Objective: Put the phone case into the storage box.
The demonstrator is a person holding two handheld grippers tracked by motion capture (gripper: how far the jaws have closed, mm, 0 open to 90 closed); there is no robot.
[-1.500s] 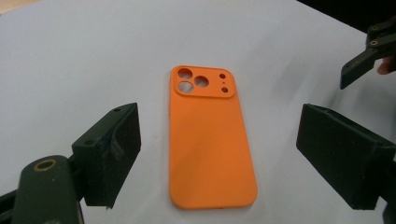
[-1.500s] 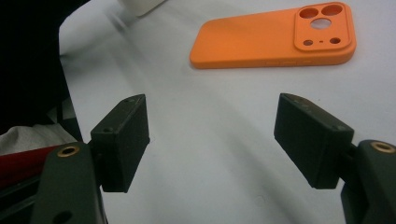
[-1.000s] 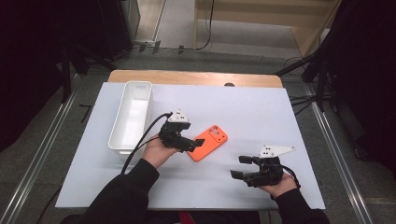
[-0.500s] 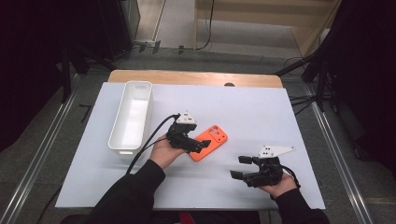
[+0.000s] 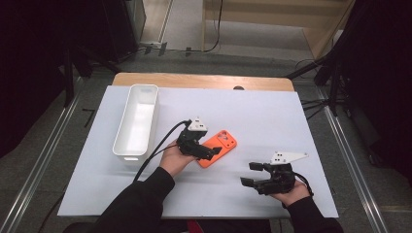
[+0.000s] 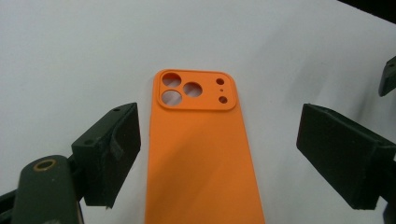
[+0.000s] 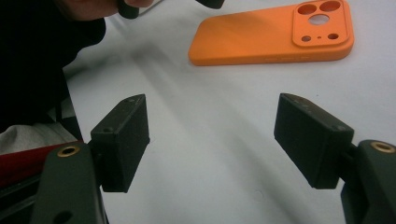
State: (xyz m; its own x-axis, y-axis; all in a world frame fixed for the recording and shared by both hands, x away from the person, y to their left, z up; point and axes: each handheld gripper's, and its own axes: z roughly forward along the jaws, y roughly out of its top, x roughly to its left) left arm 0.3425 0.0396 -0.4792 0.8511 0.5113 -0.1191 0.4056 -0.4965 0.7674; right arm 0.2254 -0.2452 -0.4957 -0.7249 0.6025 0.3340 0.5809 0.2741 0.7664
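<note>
left tongs point(image 5: 210, 153): moved right and down since a second ago, now over near end of case point(image 5: 219, 147), jaws straddling it, pads clear of its edges | case: flat on worktop point(image 5: 291, 126), right of bin point(image 5: 136, 121) | right tongs point(image 5: 252, 174): wide, empty, unmoved | judgement: grasp imminent, closing next.

Dim room around a lit table

A white sheet point(image 5: 272, 111) covers a wooden table point(image 5: 204, 81); grey floor point(image 5: 63, 145), metal rails point(image 5: 43, 165) left and right, wooden furniture point(image 5: 272, 14) far.
</note>
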